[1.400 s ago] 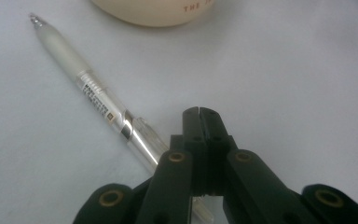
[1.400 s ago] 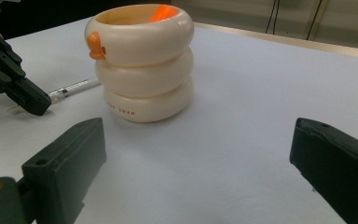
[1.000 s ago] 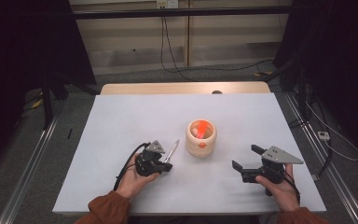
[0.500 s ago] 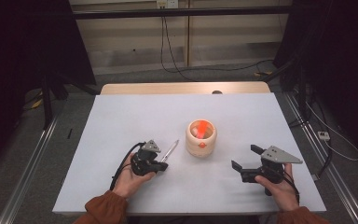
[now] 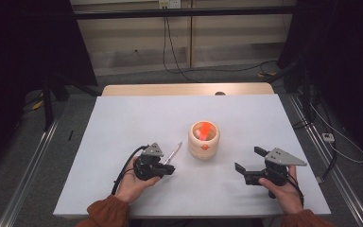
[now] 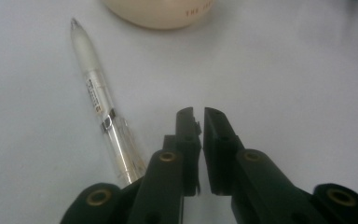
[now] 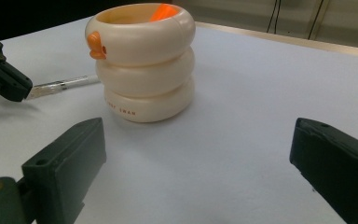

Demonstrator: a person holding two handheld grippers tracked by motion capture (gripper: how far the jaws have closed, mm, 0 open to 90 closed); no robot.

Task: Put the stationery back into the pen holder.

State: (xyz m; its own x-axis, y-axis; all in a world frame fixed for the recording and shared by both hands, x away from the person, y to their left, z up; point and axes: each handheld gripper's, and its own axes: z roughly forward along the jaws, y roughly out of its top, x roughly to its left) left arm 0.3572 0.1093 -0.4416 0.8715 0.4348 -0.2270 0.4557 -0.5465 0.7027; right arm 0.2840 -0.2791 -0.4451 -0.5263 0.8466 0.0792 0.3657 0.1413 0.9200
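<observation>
Our left gripper (image 6: 200, 116) rests low on the table, and its jaws have just been easing apart: only a thin slit shows between the tips, with nothing in it. The pen (image 6: 103, 100) lies flat on the table beside those jaws, not between them, its rear end running under the gripper's body and its tip aimed at the cup (image 6: 161, 11). From above, the pen (image 5: 174, 152) slants from the left gripper (image 5: 168, 169) toward the cup (image 5: 203, 139), stopping short of its base.

On the other side of the cup we hold the right gripper (image 5: 246, 163), its jaws spread wide and empty, pointed at the cup from well apart.

The table (image 5: 137, 118) is a plain white sheet with a wooden edge behind the cup; beyond that lie a grey floor, trailing cables and dark curtains.

The right gripper view shows the cup (image 7: 142, 60) as three stacked cream rings with an orange beak and an orange thing (image 7: 164, 11) inside. The left gripper view shows the pen's clear barrel and printed label.
</observation>
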